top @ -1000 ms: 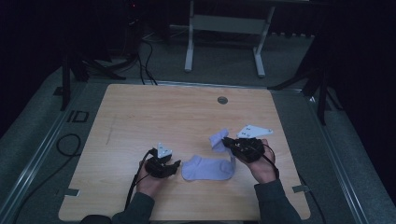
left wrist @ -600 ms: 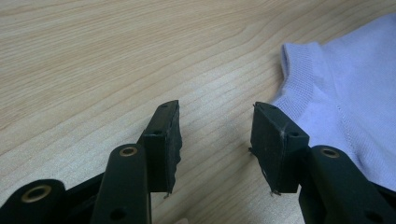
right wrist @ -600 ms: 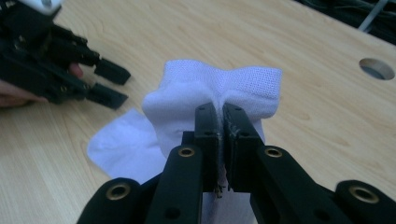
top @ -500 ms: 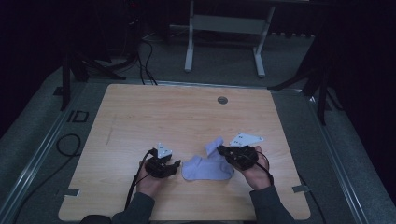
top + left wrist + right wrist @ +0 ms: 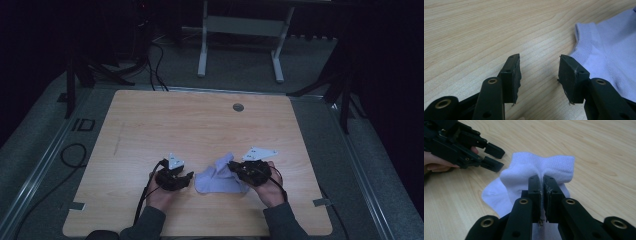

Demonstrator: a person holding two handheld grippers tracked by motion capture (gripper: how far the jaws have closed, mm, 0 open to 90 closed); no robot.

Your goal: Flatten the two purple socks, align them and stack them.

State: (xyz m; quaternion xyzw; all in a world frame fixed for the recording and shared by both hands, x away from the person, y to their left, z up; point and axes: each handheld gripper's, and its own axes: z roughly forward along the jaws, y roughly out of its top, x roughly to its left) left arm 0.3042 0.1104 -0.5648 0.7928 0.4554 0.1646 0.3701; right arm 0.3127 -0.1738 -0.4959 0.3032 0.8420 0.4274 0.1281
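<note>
1 pale sock (image 5: 220, 177): on worktop (image 5: 200, 130), between both grippers. Right gripper (image 5: 541, 182): jaws clamped on folded fabric. Left gripper (image 5: 539, 67): jaws apart, empty, just beside cuff. Risk: thin pinch may slip, letting fold spring open.

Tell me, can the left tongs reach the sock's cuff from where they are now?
Probably yes: the left tongs stand open over bare table, the sock lies just beside one jaw, and nothing lies between them.

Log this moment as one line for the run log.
right gripper: shut on sock | left gripper: open, beside sock | table: wooden
</note>
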